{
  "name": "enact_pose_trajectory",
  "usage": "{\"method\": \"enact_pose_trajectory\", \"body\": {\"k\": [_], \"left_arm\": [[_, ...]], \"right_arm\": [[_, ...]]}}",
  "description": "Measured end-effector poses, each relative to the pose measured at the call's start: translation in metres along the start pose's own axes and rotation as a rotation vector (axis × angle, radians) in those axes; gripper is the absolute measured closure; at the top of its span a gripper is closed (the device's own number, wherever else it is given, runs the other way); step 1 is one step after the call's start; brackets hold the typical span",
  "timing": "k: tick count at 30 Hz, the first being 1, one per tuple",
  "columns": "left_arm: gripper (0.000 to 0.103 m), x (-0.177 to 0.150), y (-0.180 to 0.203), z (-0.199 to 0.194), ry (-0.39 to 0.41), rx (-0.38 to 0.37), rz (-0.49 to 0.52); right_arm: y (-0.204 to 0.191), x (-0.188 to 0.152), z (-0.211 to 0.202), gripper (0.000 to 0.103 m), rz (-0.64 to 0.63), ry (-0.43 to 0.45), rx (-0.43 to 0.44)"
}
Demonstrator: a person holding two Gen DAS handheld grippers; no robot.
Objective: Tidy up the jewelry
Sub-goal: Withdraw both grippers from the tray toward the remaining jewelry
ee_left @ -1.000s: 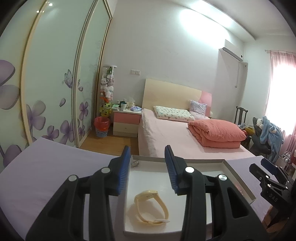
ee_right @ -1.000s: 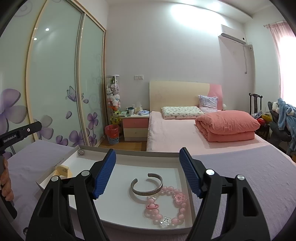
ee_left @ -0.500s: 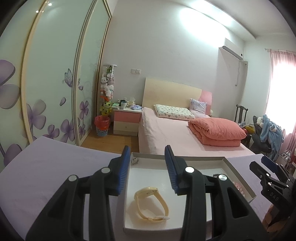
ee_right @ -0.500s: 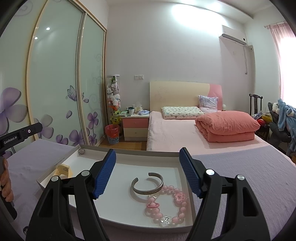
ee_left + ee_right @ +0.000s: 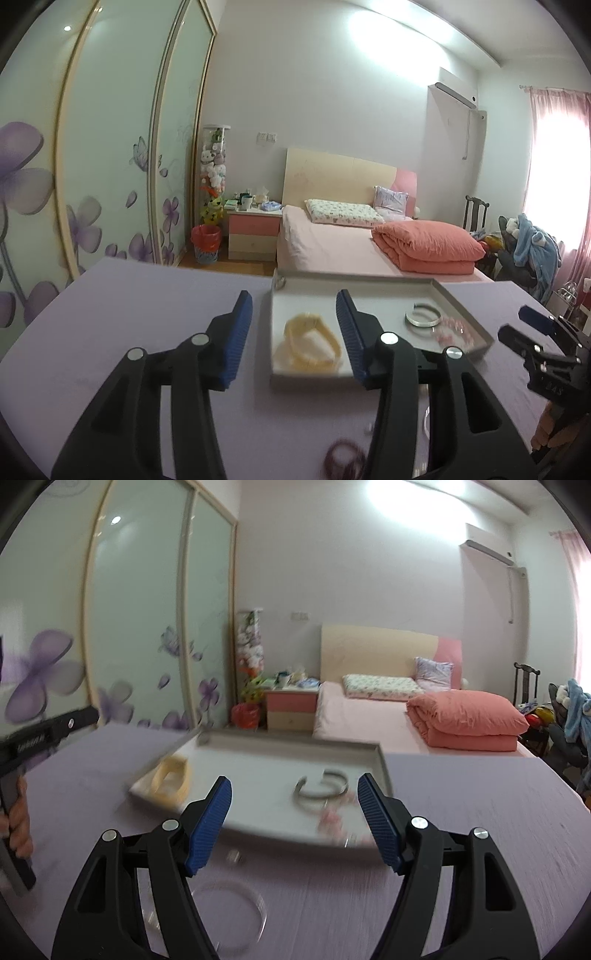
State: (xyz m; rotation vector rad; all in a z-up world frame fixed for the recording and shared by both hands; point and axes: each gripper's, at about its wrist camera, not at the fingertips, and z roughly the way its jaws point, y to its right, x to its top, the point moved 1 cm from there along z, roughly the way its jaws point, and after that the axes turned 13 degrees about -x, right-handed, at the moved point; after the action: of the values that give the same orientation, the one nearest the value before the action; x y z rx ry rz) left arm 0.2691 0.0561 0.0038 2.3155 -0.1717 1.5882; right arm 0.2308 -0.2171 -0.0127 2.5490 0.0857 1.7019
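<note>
A big table with a purple cloth carries everything, and a flat white tray sits toward its far edge. In the tray, a yellow band lies at the near left corner, a silver cuff lies near the right side, and a pink bead bracelet rests just in front of the cuff by the near right corner. A small ring seems to sit in the far left corner. So I think a good part of the job is done. Some things are not in the tray yet: a clear bangle lies on the cloth near the front edge, and a dark bead bracelet lies there too, both blurry. The left gripper has its fingers apart and holds nothing. The right gripper also has its fingers wide apart and empty, just above the clear bangle. Only the left camera shows the dark beads and the ring clearly. Only the right camera shows the whole clear bangle, plus the person's left hand on its handle.
</note>
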Motion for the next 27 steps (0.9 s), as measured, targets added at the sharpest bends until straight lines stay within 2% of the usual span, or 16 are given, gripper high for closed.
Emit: {"method": "enact_pose_trajectory", "body": {"k": [6,13,20,24,27], "left_arm": [[0.052,-0.024,0.001,-0.042,-0.009,0.019,0.011],[0.05,-0.04,0.005,-0.056,-0.026,0.022,0.019],[0.05,-0.041,0.007,-0.051,-0.038,0.023,0.014],[0.05,-0.039,0.009,-0.049,-0.04,0.021,0.012],[0.05,-0.038,0.012,-0.047,-0.046,0.022,0.014]], "right_arm": [[-0.006,-0.034,-0.037,0.032,-0.026,-0.106,0.019],[-0.018,-0.052,-0.058,0.033,-0.032,-0.218,0.036],[-0.049,-0.066,-0.047,0.054,-0.102,-0.344,0.064],[-0.063,-0.07,-0.034,0.059,-0.146,-0.405,0.066],[-0.066,-0.072,-0.027,0.067,-0.17,-0.44,0.058]]}}
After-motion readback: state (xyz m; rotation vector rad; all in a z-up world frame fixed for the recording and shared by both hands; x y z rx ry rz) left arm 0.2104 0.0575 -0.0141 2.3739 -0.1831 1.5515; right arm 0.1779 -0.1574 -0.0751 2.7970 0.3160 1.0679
